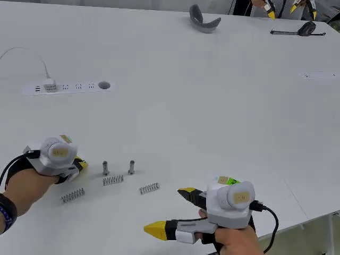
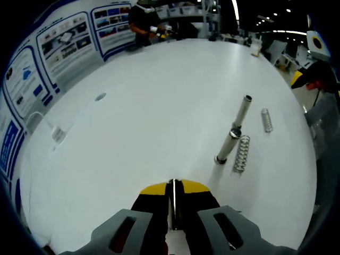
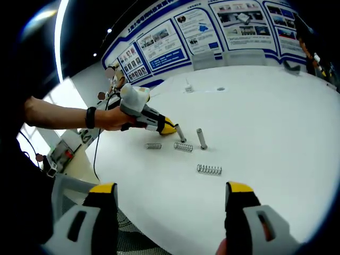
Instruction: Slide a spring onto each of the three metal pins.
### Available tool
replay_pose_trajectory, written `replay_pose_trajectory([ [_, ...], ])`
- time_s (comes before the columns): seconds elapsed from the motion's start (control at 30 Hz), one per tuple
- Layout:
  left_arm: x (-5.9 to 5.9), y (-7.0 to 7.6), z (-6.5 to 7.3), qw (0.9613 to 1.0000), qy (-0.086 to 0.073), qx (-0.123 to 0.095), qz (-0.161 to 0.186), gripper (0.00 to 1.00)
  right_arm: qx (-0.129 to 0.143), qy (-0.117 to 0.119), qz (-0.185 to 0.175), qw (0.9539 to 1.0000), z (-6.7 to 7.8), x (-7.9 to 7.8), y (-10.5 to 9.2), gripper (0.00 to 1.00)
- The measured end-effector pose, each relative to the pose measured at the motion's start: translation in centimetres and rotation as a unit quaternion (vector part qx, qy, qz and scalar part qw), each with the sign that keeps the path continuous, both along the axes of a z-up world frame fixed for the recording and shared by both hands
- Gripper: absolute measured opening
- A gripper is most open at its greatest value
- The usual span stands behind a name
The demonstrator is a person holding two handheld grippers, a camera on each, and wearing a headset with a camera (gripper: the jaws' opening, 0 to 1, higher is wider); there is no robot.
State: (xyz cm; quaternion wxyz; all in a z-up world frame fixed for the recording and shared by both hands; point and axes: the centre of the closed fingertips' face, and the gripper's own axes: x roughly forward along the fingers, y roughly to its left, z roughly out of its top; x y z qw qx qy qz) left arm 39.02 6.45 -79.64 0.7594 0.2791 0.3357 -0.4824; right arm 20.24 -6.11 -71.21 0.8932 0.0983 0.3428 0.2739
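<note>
The left tongs [image 1: 80, 164], at 8 o'clock in the head view, are pressed together, and their own housing and the left hand [image 1: 29, 183] hide most of them. In the left gripper view a thin bright sliver sits in the seam between the yellow tips; I cannot tell whether it is a pin or only the gap. Two pins can be counted, both upright on the desk [image 1: 212, 117]: the left pin [image 1: 105, 168] is just beside the left tongs' tips, and the right pin [image 1: 131, 167] stands near it at its 3 o'clock. Three springs lie flat, none on a pin. The left spring [image 1: 73, 195] lies at 8 o'clock of the left pin, the middle spring [image 1: 112, 180] just at its 5 o'clock, and the right spring [image 1: 149, 187] at 5 o'clock of the right pin. The right tongs [image 1: 171, 210], at 6 o'clock, stand wide apart holding nothing and face the springs. The bottom edge cuts off the right hand [image 1: 239, 241]. Farther off, a power strip [image 1: 64, 86] with a white plug [image 1: 49, 83] lies at 10 o'clock and a grey curved band [image 1: 204, 21] at 1 o'clock. A black item [image 1: 300, 29] at 2 o'clock is too small to identify. Blue posters [image 3: 159, 45] on the wall are too blurred to read.
</note>
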Motion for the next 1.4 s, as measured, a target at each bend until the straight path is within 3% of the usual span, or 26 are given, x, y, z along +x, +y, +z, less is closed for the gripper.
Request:
replay_pose_trajectory([
  [0.07,-0.2,0.1,0.0,1.0000,-0.001,0.004,-0.003,0.08,0.001,-0.001,-0.002,1.0000,0.0,0.0,0.0,0.84],
  [0.17,-0.4,0.3,-0.1,0.9994,0.023,-0.016,0.021,0.08,0.003,-0.001,-0.005,1.0000,0.0,-0.1,0.0,0.84],
  [0.57,-0.1,1.2,1.7,0.9976,0.016,-0.044,0.050,0.07,0.006,-0.002,-0.012,0.9999,0.0,-0.2,-0.5,0.84],
  [1.4,-1.2,3.4,3.9,0.9939,0.006,-0.066,0.088,0.07,0.005,-0.007,-0.009,0.9999,0.3,-0.2,-0.2,0.84],
])
